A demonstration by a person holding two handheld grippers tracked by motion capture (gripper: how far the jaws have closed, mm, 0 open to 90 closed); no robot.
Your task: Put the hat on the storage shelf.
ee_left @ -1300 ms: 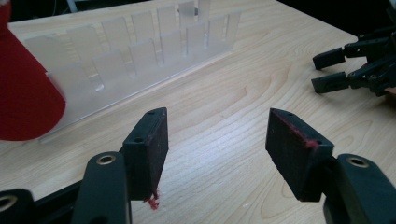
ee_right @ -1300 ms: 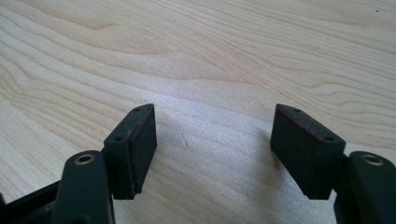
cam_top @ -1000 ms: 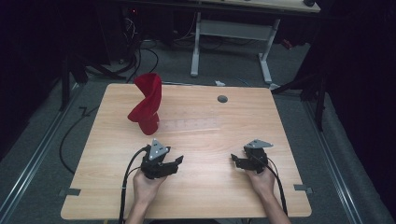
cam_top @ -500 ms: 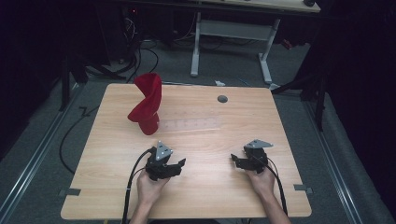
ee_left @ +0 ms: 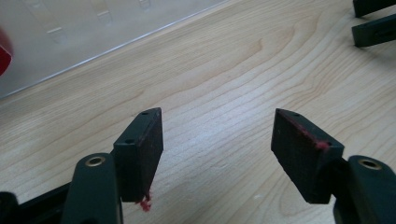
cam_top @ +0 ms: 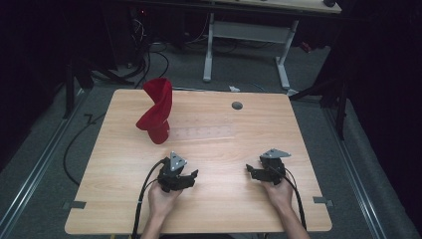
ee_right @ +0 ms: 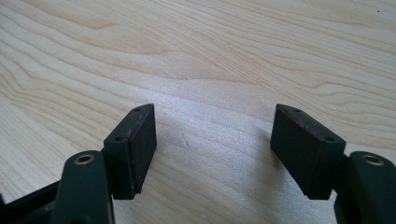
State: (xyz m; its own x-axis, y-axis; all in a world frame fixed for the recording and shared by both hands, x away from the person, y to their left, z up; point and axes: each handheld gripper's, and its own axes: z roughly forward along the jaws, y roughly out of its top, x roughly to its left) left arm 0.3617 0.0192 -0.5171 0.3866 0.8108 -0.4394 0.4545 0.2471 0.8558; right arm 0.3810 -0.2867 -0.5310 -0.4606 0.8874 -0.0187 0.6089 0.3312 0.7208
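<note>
Red cloth [cam_top: 157,110], twisted upright, stands on the wooden table [cam_top: 224,209] at far left, well apart from the left gripper [cam_top: 191,175], jaws spread wide and empty, and the right gripper [cam_top: 249,170] farther right, likewise agape, holding nothing.

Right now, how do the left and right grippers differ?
The left gripper carries red fuzz on its pads; the right gripper has pads that look nearly clean. In the high view the left gripper lies nearer the red cloth, and the right gripper sits farther from it. Both are open, empty, low over the table.
</note>
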